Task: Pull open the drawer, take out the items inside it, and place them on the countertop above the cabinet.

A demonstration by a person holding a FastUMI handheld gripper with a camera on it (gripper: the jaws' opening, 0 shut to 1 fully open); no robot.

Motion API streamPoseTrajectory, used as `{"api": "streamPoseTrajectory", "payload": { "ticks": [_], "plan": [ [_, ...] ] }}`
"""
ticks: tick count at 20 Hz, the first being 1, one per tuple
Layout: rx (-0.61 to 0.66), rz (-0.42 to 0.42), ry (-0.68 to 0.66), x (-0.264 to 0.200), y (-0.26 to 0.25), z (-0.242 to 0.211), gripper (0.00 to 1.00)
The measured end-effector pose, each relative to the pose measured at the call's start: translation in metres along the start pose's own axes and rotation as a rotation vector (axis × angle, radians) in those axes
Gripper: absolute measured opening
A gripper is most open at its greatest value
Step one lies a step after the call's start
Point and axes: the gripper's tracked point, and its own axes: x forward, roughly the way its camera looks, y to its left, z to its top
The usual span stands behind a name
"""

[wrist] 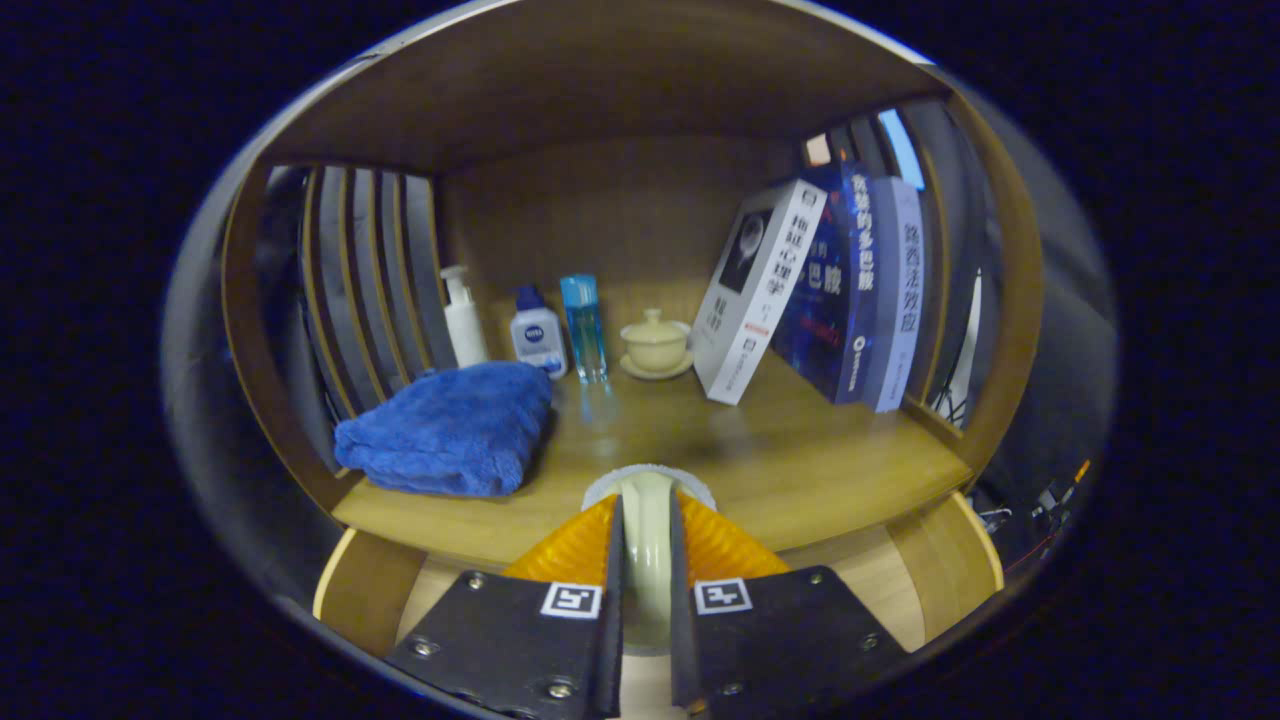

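Observation:
My gripper (646, 560) is shut on a pale cream, ceramic-looking item (648, 520), held edge-on between the fingers so its shape is unclear. Its rounded top reaches the front edge of the wooden countertop (800, 470). Below that edge, on both sides of my fingers, lighter wood that looks like the pulled-out drawer (860, 580) shows; its inside is hidden by the fingers. On the countertop stand a cream lidded cup on a saucer (655, 345), a folded blue towel (450, 430) and several bottles.
At the back stand a white pump bottle (463, 318), a white bottle with a blue cap (538, 335) and a clear blue bottle (584, 325). Three books (830, 290) lean at the right. Slatted side walls and a wooden top enclose the shelf.

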Motion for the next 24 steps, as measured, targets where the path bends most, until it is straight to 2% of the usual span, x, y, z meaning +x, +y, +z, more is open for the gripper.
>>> {"api": "streamPoseTrajectory", "payload": {
  "ticks": [12,15,17,18,21,23,24],
  "plan": [
    [0.105,-0.099,-0.005,0.067,-0.008,0.023,0.20],
    [0.099,-0.145,-0.020,0.078,-0.009,0.024,0.20],
    [0.050,-0.153,-0.040,0.079,-0.008,0.027,0.26],
    [0.036,-0.134,-0.040,0.080,-0.003,0.024,0.31],
    [-0.024,-0.125,-0.054,0.066,0.003,0.022,0.73],
    [-0.085,-0.177,-0.066,0.055,-0.007,0.020,1.00],
    [-0.117,-0.198,-0.085,0.045,-0.011,0.023,1.00]
  ]
}}
